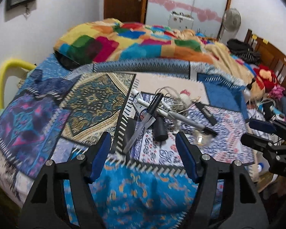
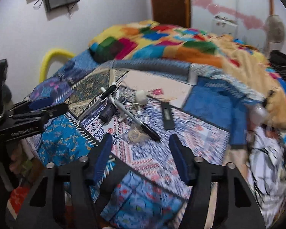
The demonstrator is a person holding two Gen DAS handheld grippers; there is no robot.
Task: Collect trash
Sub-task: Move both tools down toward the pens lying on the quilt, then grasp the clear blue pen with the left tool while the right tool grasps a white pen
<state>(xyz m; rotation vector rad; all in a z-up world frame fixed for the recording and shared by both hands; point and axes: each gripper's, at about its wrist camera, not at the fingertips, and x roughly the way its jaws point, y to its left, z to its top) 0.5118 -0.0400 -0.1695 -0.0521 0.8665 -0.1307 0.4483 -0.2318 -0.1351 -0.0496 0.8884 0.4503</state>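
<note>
A pile of small clutter lies on the patterned bedspread (image 1: 228,131): pens (image 1: 143,122), a black-tipped marker (image 1: 190,122), a dark cylinder (image 1: 159,131), a tangle of thin wire (image 1: 173,97), a flat black stick (image 1: 206,112) and a crumpled clear wrapper (image 1: 202,138). My left gripper (image 1: 143,152) is open and empty, just short of the pile. My right gripper (image 2: 141,150) is open and empty, near the wrapper (image 2: 136,133) and marker (image 2: 143,124). Each gripper shows at the edge of the other's view: the right one (image 1: 261,135), the left one (image 2: 40,107).
A colourful patchwork blanket (image 1: 124,43) is heaped at the far side of the bed. More clutter and a red soft toy (image 1: 265,80) lie to the right. A yellow chair back (image 1: 11,70) stands left. A door (image 1: 124,0), a fan (image 1: 231,19) and a wall are behind.
</note>
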